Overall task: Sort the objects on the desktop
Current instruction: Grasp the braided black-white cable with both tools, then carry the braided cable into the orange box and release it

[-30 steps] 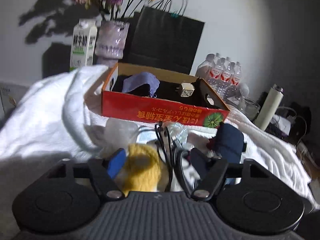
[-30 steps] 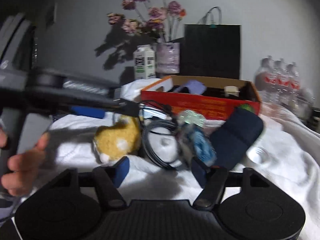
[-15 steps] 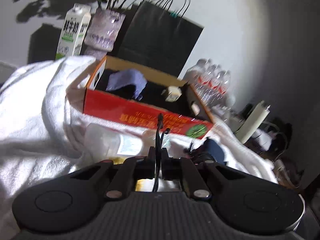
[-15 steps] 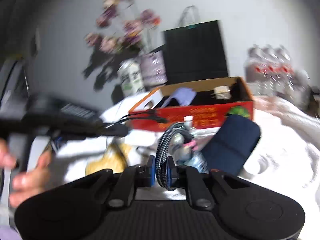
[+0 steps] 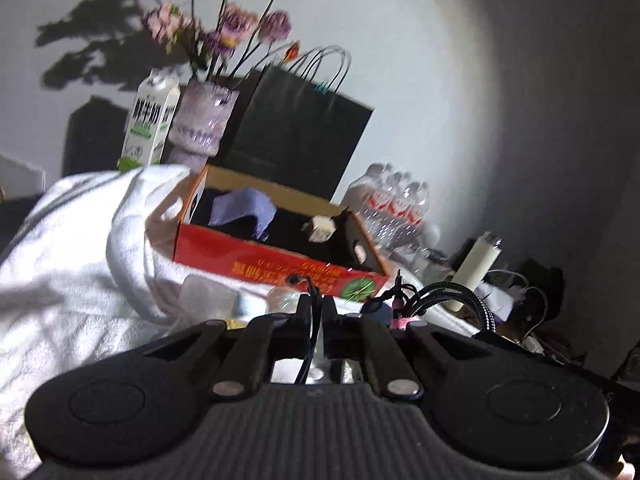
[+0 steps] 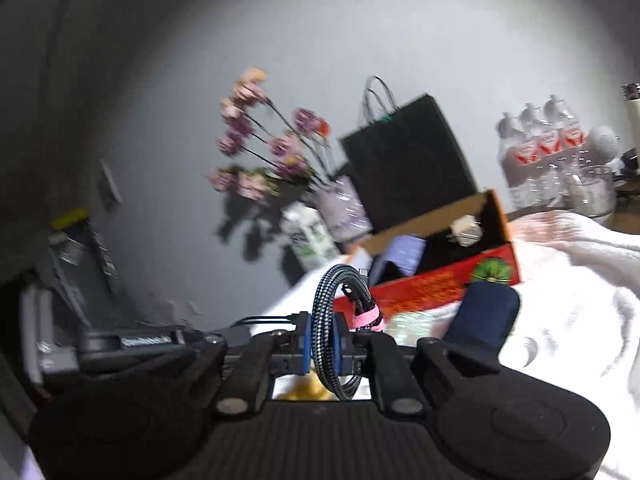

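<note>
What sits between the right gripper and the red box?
In the right wrist view: the braided cable clamped in the right gripper, then white cloth and a dark blue pouch before the red box.

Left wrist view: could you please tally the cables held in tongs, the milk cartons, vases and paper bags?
Cables: 2, thin black cable in the left tongs, braided cable in the right tongs
Milk carton: 1
Vase: 1
Black paper bag: 1
Total: 5
</note>
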{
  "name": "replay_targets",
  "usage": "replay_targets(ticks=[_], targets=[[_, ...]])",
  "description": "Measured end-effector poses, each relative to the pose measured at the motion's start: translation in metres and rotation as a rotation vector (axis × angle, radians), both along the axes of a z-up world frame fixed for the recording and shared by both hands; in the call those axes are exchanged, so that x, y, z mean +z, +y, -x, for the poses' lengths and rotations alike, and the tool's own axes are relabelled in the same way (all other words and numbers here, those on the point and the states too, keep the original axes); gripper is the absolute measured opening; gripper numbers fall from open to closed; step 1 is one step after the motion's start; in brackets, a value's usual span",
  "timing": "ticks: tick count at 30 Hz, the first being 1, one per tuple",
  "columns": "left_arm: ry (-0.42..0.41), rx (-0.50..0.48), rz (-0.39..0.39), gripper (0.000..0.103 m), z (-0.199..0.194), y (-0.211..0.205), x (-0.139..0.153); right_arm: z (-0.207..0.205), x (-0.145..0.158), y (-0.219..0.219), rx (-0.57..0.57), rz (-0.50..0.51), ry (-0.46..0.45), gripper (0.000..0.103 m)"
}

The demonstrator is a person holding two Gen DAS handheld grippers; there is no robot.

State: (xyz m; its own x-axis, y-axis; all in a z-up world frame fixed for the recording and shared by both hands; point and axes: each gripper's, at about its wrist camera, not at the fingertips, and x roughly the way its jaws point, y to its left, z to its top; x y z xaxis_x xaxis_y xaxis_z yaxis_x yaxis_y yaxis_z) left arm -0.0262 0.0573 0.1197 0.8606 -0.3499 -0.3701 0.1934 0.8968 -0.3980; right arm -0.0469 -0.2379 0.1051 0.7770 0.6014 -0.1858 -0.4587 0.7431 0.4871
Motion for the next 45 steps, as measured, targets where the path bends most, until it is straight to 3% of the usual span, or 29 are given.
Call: replay_targets(ticks=[7, 12, 15, 19, 23, 27, 29, 33, 35, 36, 38, 40, 42, 43, 44, 45], targets=[[-0.033, -0.021, 0.051, 0.006, 0.034, 0.005, 0.013, 0.034, 0.007, -0.018, 0.053, -0.09, 0.015, 0.009], [-0.035, -0.017, 0.058, 0.006, 0.038, 0.008, 0.018, 0.048, 0.008, -0.015, -0.029, -0.009, 0.027, 0.009], [0.016, -0.048, 0.045, 0.006, 0.023, 0.007, 0.027, 0.046, 0.016, -0.011, -0.049, 0.055, 0.017, 0.009], [0.0, -0.099, -0.011, 0.006, -0.009, 0.004, 0.053, 0.022, 0.038, -0.01, -0.055, 0.137, -0.02, 0.009], [-0.007, -0.106, -0.048, 0.006, -0.067, -0.005, 0.08, -0.033, 0.063, -0.005, -0.054, 0.198, -0.047, 0.009], [0.025, -0.049, -0.099, 0.006, -0.156, -0.016, 0.086, -0.118, 0.08, 0.007, -0.041, 0.24, -0.011, 0.009], [0.075, -0.031, -0.105, 0.005, -0.206, -0.019, 0.078, -0.166, 0.08, 0.016, -0.043, 0.264, 0.023, 0.009], [0.26, 0.023, -0.059, 0.005, -0.298, -0.017, 0.05, -0.261, 0.066, 0.036, -0.035, 0.283, 0.126, 0.009], [0.289, -0.028, 0.022, 0.005, -0.331, -0.01, 0.037, -0.3, 0.057, 0.046, 0.016, 0.259, 0.165, 0.009], [0.291, -0.067, 0.027, 0.005, -0.349, -0.009, 0.028, -0.319, 0.051, 0.048, 0.065, 0.234, 0.178, 0.009], [0.367, -0.033, 0.029, 0.007, -0.385, -0.002, -0.002, -0.361, 0.03, 0.051, 0.135, 0.18, 0.226, 0.009], [0.451, 0.008, -0.067, 0.009, -0.411, -0.001, -0.032, -0.4, 0.005, 0.053, 0.081, 0.201, 0.301, 0.01], [0.482, 0.035, -0.277, 0.032, -0.42, -0.009, -0.051, -0.425, -0.016, 0.052, 0.013, 0.246, 0.346, 0.011], [0.468, 0.048, -0.373, 0.054, -0.42, -0.014, -0.054, -0.431, -0.02, 0.051, -0.02, 0.287, 0.341, 0.011], [0.432, 0.041, -0.435, 0.066, -0.416, -0.018, -0.054, -0.435, -0.022, 0.051, -0.044, 0.337, 0.346, 0.013], [0.384, 0.021, -0.459, 0.069, -0.411, -0.019, -0.052, -0.437, -0.024, 0.052, -0.053, 0.388, 0.35, 0.014]])
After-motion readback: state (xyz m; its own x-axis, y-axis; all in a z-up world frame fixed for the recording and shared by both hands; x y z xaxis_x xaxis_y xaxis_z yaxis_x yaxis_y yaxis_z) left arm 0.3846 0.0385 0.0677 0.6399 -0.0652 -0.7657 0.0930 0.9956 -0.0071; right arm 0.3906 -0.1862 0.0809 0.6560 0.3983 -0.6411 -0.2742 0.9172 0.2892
